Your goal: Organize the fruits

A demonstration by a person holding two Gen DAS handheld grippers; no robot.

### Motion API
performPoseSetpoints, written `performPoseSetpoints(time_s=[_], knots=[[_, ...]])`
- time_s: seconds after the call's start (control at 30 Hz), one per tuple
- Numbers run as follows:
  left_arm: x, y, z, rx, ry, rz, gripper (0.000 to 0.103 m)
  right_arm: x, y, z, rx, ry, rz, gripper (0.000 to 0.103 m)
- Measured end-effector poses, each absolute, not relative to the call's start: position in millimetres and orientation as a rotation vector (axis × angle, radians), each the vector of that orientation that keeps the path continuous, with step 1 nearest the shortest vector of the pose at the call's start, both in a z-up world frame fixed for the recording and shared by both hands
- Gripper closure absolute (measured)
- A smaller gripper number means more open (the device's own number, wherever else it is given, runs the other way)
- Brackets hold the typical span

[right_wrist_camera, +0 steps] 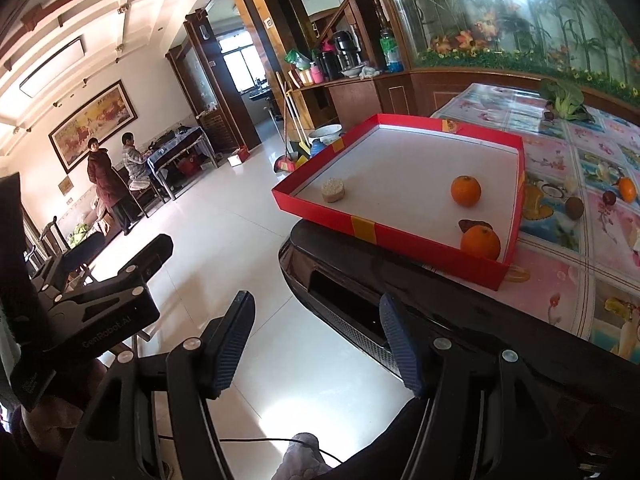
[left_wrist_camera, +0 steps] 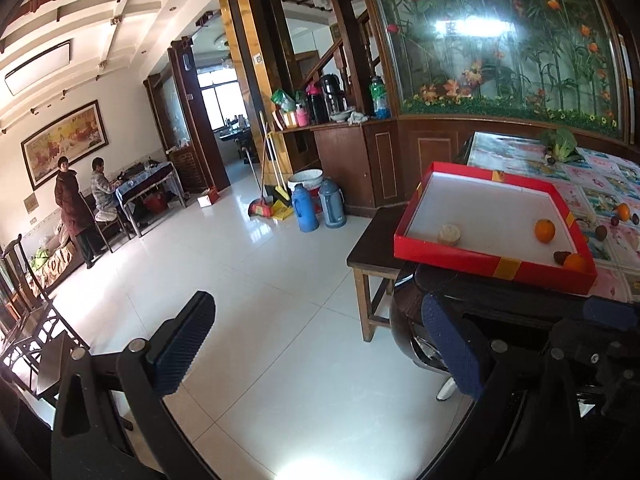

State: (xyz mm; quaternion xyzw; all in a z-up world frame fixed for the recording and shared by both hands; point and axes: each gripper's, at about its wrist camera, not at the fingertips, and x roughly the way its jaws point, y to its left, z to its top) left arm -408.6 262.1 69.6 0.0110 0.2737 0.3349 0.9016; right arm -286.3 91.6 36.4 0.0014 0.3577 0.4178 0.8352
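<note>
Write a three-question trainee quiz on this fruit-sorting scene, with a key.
1. True or false: both the left gripper and right gripper are open and hold nothing.
2. How many oranges lie inside the red tray?
3. Which lies on the tablecloth outside the tray? A) an orange B) a banana C) a pineapple

Key:
1. True.
2. Two: one orange near the middle and another in the near corner.
3. A.
</note>
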Motion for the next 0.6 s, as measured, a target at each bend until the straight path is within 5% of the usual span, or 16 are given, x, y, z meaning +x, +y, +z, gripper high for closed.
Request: performPoseSetpoints(time_s=[0.6], knots=[[-296, 286, 77, 0.039, 0.633, 0.685, 0.0, -172, 63, 76, 0.155, 0.713, 0.768, 0.038]])
